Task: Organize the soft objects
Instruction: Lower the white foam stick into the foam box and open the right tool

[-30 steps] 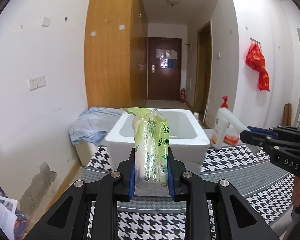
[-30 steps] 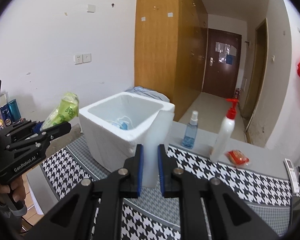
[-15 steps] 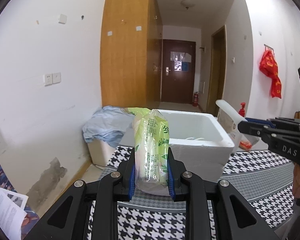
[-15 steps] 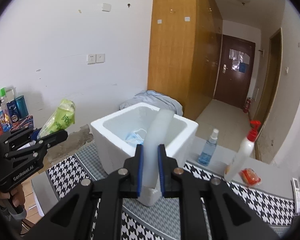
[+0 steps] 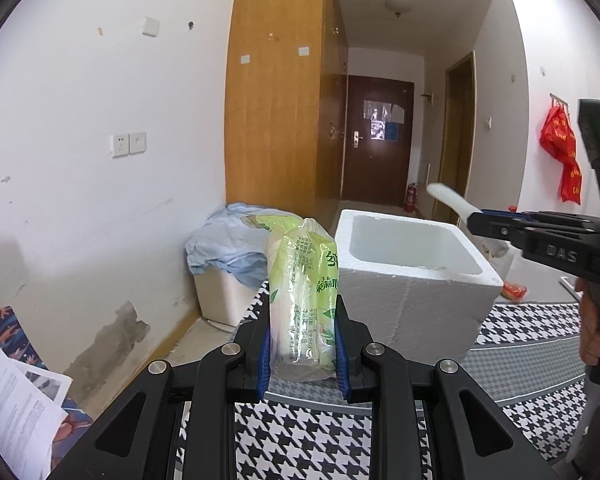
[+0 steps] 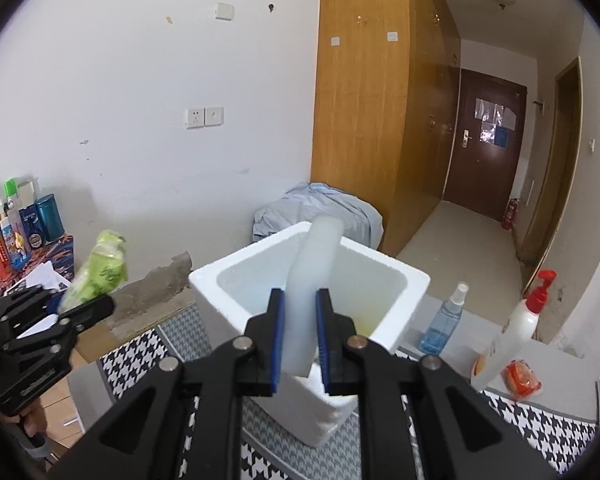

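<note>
At frame centre, the white foam box [image 6: 312, 320] stands open on the counter [image 6: 540, 420]. The right claw [image 6: 300, 336] grips a white foam strip [image 6: 308, 280] over it; the left claw [image 5: 302, 346] clamps a green tissue pack [image 5: 302, 292] at lower centre.

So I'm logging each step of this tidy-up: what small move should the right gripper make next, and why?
Probably ease the right gripper forward and down over the foam box, then release. It is shut on a white foam strip whose far end already hangs above the box's open top.
</note>
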Demonstrator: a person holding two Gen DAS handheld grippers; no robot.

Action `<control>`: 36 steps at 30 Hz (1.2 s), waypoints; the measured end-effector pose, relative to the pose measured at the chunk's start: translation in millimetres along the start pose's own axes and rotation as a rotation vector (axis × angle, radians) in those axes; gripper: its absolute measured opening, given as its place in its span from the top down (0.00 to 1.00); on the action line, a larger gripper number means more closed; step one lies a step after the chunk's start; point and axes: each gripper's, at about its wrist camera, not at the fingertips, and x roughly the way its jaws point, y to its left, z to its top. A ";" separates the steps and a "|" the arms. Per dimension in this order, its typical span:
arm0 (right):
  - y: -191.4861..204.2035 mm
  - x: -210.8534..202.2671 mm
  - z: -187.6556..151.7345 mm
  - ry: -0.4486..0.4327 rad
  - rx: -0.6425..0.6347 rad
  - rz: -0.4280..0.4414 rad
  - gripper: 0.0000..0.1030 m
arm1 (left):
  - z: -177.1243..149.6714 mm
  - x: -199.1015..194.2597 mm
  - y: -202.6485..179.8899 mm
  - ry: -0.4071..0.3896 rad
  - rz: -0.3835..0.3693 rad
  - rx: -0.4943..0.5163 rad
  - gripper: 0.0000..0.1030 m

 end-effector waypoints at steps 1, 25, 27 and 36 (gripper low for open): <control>-0.7 4.0 1.0 0.001 0.003 -0.001 0.83 | 0.4 -0.4 1.3 0.001 0.004 -0.003 0.74; -9.0 41.6 4.4 0.059 0.016 -0.004 0.80 | -1.3 1.5 8.1 0.014 0.034 -0.029 0.74; -8.0 44.2 4.5 0.063 0.016 -0.006 0.71 | -1.1 1.8 8.3 0.016 0.039 -0.030 0.74; -9.7 39.5 4.5 0.051 0.029 -0.015 0.13 | 3.2 1.5 2.7 0.004 0.038 -0.025 0.74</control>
